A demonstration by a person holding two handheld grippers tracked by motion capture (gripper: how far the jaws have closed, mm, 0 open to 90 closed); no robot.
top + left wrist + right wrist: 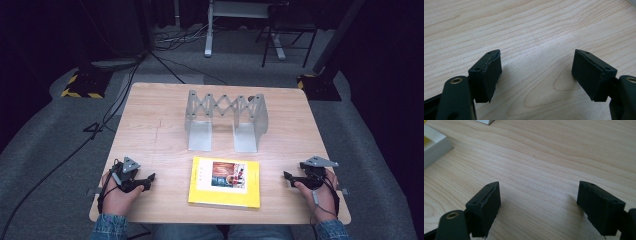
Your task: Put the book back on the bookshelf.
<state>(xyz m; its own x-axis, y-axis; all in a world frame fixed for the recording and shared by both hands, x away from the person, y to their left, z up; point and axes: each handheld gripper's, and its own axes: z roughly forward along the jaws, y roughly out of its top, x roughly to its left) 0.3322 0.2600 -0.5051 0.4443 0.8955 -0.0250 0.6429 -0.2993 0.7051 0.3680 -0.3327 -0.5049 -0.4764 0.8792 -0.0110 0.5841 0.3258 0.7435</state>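
A yellow book (pixel 224 182) with a picture on its cover lies flat near the table's front edge, between the two hands. Behind it stands a grey metal expanding book rack (pixel 225 118), upright and holding nothing. My left gripper (pixel 151 181) rests on the table left of the book, jaws apart with only bare wood between them (pixel 536 72). Right of the book my right gripper (pixel 286 177) rests too, also open over bare wood (pixel 537 200). The book's corner (pixel 435 147) shows at the upper left of the right gripper view.
The wooden table (pixel 150 130) stands on grey carpet. Cables (pixel 105 120) trail over the floor at the left. Stand feet with striped bases (pixel 80 87) and a white frame (pixel 235 20) lie beyond the far edge. A pale object's corner (pixel 484 121) shows at the top of the right gripper view.
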